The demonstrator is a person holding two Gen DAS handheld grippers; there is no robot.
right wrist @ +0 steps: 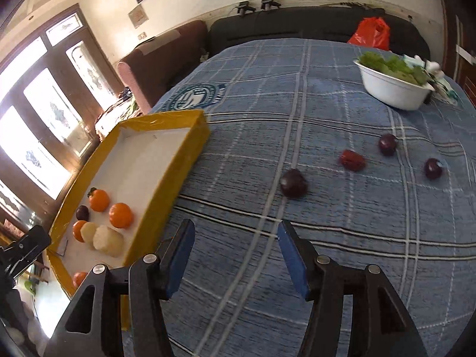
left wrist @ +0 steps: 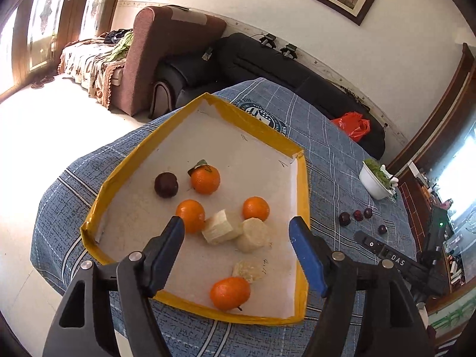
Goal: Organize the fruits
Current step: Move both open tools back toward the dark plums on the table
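A yellow-rimmed tray point(left wrist: 258, 128) with a white floor holds several oranges point(left wrist: 205, 179), one dark plum point(left wrist: 166, 184) and pale peeled chunks point(left wrist: 220, 227). My left gripper point(left wrist: 236, 226) is open and empty, hovering over the tray's near part. In the right wrist view the tray point(right wrist: 190, 145) sits at the left. On the blue plaid cloth lie dark plums point(right wrist: 293, 183), point(right wrist: 388, 144), point(right wrist: 433, 168) and a red date point(right wrist: 352, 159). My right gripper point(right wrist: 236, 233) is open and empty, above the cloth short of the nearest plum.
A white bowl of greens point(right wrist: 392, 89) stands at the table's far right, also in the left wrist view point(left wrist: 373, 183). A red plastic bag point(right wrist: 370, 34) lies on the black sofa behind. The right gripper's body point(left wrist: 392, 260) shows right of the tray.
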